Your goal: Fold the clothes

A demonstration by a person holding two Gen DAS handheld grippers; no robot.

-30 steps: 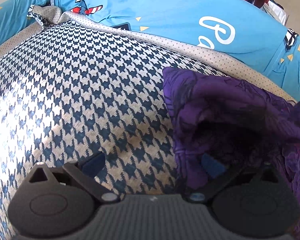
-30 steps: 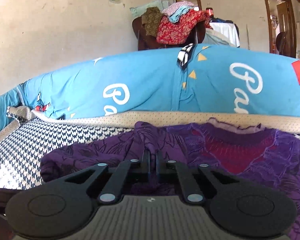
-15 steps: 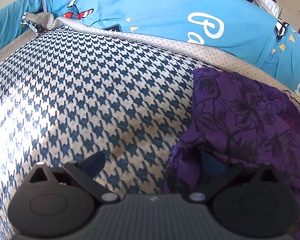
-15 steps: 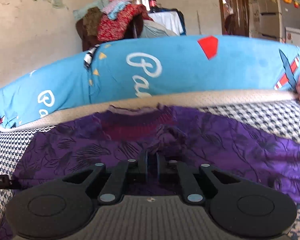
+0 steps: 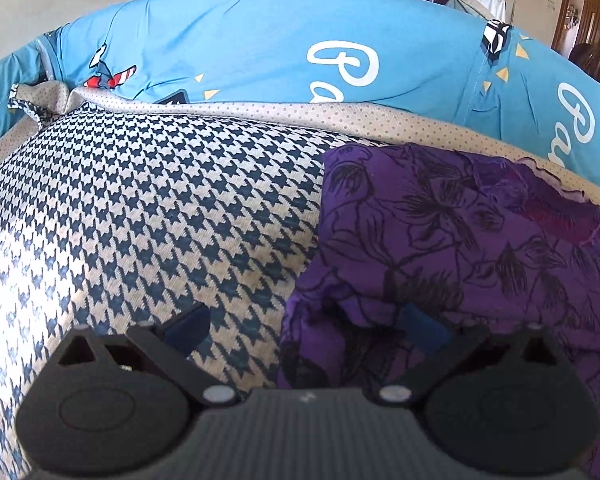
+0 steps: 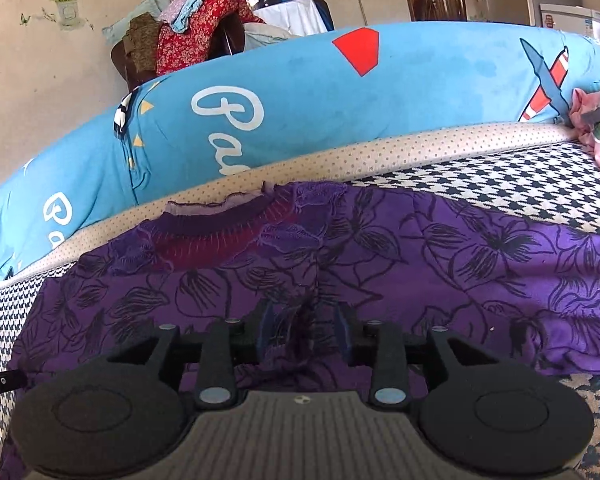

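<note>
- The right gripper [image 6: 303, 330] has just been opening; its jaws stand apart with a ridge of the purple garment [image 6: 380, 256] between them, pads clear.
- The left gripper [image 5: 306, 326] gapes wide, straddling the garment's folded edge.
- Garment lies on the houndstooth bed [image 5: 140, 208]; better lift off straight, sparing the fold.
- Blue bolster [image 6: 300, 100] behind.

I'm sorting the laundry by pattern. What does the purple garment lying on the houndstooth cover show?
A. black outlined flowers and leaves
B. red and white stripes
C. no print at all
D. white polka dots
A: the purple garment carries black outlined flowers and leaves all over, with a darker reddish ribbed neckline at its far edge.
</note>
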